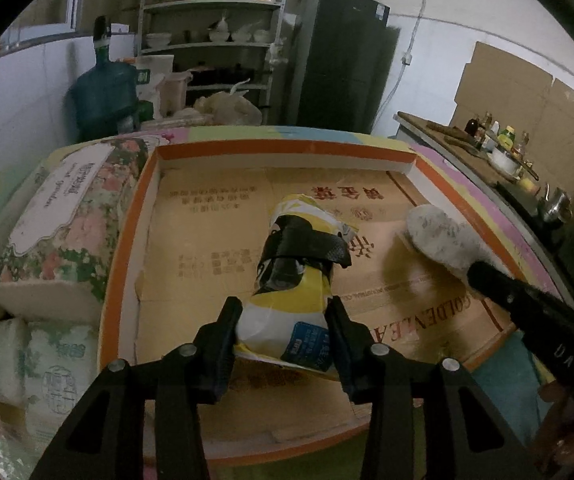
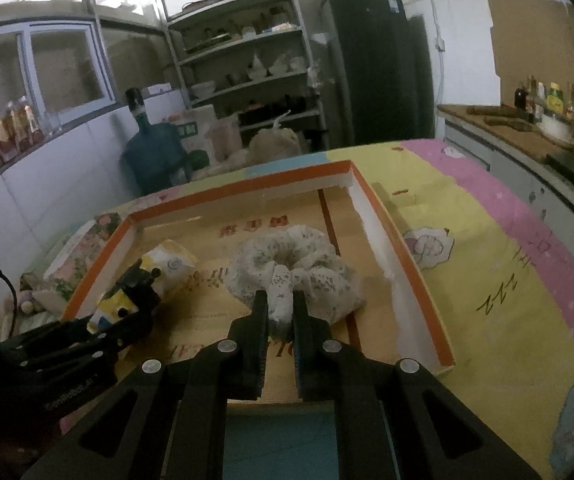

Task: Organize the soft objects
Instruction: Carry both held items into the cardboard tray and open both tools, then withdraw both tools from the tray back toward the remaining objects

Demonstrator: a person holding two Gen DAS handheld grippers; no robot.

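A shallow orange-rimmed box (image 1: 287, 147) lined with printed cardboard lies on the table. Inside it rests a yellow and white soft packet (image 1: 287, 320) with black markings across its middle. My left gripper (image 1: 283, 316) is shut on the packet's near end, both pads against its sides. A floral fabric scrunchie (image 2: 287, 264) lies in the box (image 2: 247, 186) near the right wall. My right gripper (image 2: 280, 308) is shut on a fold of the scrunchie. The left wrist view shows the scrunchie (image 1: 439, 236) at the right with the dark right gripper behind it. The right wrist view shows the packet (image 2: 167, 264) at the left.
A floral tissue pack (image 1: 67, 216) and pale green tissue packs (image 1: 47, 360) lie left of the box. A pastel cartoon cover (image 2: 487, 260) spreads over the table on the right. Beyond stand a water jug (image 1: 105, 92), shelves, a dark fridge (image 1: 339, 60) and a counter with bottles (image 2: 547, 100).
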